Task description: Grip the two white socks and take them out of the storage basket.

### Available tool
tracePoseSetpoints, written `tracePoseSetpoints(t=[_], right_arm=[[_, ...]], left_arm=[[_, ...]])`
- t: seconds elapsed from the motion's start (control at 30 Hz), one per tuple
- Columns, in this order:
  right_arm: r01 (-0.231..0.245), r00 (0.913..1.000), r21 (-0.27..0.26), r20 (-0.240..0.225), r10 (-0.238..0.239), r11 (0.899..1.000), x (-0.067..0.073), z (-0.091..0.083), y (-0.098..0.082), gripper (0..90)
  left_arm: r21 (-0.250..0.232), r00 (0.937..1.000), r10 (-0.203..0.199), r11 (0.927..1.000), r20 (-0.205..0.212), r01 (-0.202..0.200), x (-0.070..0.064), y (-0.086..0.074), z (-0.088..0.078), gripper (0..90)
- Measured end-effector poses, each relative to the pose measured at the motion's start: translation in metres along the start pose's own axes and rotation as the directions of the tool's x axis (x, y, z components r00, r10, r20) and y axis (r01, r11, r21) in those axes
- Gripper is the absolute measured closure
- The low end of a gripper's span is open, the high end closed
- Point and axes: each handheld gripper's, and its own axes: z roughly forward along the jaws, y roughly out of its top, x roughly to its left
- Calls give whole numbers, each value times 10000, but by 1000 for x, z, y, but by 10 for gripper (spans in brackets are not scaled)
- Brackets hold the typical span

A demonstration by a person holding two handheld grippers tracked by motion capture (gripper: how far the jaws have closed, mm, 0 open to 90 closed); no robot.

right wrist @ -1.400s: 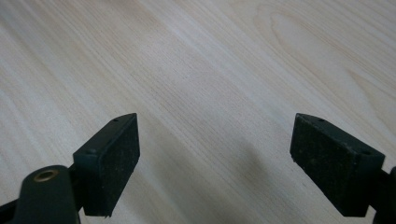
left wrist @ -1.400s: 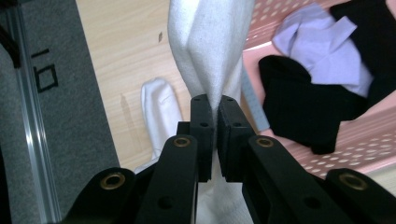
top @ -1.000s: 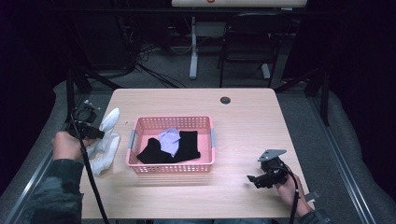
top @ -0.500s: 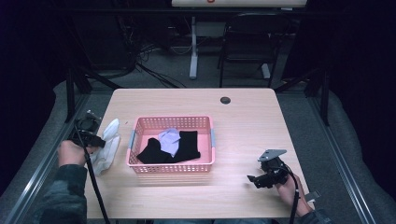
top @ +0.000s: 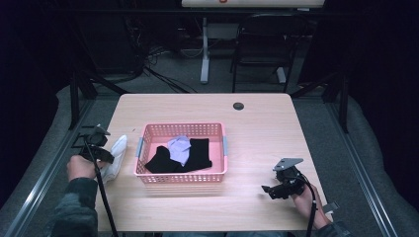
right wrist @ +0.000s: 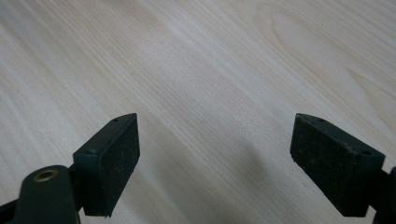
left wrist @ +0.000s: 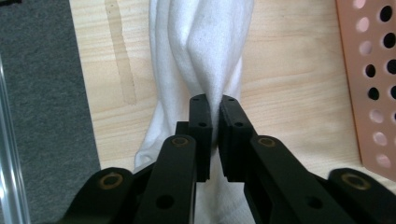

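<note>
- The table [top: 257, 128] carries a pink basket [top: 184, 174] near its middle, in the same place as a second ago, with black cloth [top: 197, 154] and a pale cloth [top: 179, 147] still lying inside.
- The white sock [top: 116, 157] lies at the table's left edge, just beside the basket; a second ago it was lifted higher, and it has since come down onto the wood.
- The left gripper [left wrist: 214, 122] has dropped toward the person with the sock. Its jaws are clenched on a fold of the sock [left wrist: 205, 51], only a thin gap between the pads.
- The right gripper [right wrist: 215, 154] has not moved: jaws spread wide over bare wood, holding nothing.
</note>
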Motion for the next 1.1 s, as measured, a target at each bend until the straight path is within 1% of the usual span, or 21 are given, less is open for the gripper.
tracePoseSetpoints(t=[0.03,0.17,0.2,0.27,0.33,0.37,0.43,0.5,0.57,0.67,0.7,0.77,0.87,0.9,0.93,1.0,1.1], right_arm=[[-8,10000,9,-2,8,10000,0,0,0,151],[-11,10000,5,6,11,10000,0,0,0,152],[-7,10000,-5,4,7,10000,0,0,0,151],[-8,10000,-12,0,8,10000,0,0,0,151],[-11,10000,-8,4,11,10000,0,0,0,151],[3,10000,-11,-14,-3,10000,0,0,0,151],[-43,10000,-82,-29,43,10000,0,0,0,151],[-49,10000,-98,-14,49,9999,0,0,0,151],[-47,10000,-73,-35,47,10000,0,0,0,151],[-51,10000,-78,-37,51,10000,0,0,0,151],[-47,10000,-81,-38,47,10000,0,0,0,151],[8,10000,-23,-9,-8,10000,0,0,0,151],[62,10000,41,14,-62,10000,0,-1,1,151],[45,10000,27,26,-45,10000,0,-1,0,151],[8,10000,-23,-6,-8,10000,0,0,0,151],[8,10000,-31,14,-8,10000,0,0,0,151],[8,10000,-28,-14,-8,10000,0,0,0,151]], left_arm=[[-37,10000,-22,10000,8,22,0,0,1,826],[-102,9999,-79,9999,114,80,2,-1,-1,748],[-133,9999,-94,9999,94,95,2,-2,-2,695],[-276,9999,-148,9995,84,150,3,-3,-4,630],[-449,9996,-250,9987,-112,245,3,-5,-7,516],[-440,9995,-278,9987,-133,272,3,-6,-9,479],[-648,9991,-355,9973,-217,341,3,-8,-15,404],[-935,9988,-441,9947,-207,420,3,-11,-21,343],[-1114,9992,-362,9932,-197,338,3,-14,-28,278],[-1444,9995,-236,9893,-211,204,-2,-19,-38,204],[-1534,9996,-144,9881,-243,105,-3,-20,-42,186],[-1752,9999,-34,9845,-166,4,-7,-24,-50,154],[-2075,9998,110,9781,-194,-148,-15,-30,-59,140],[-2100,9997,201,9774,-158,-230,-17,-32,-62,135],[-2166,9993,297,9757,-207,-334,-19,-35,-65,128],[-2356,9990,387,9709,-224,-429,-24,-40,-68,114],[-2506,9983,524,9664,-268,-574,-31,-49,-71,97]])
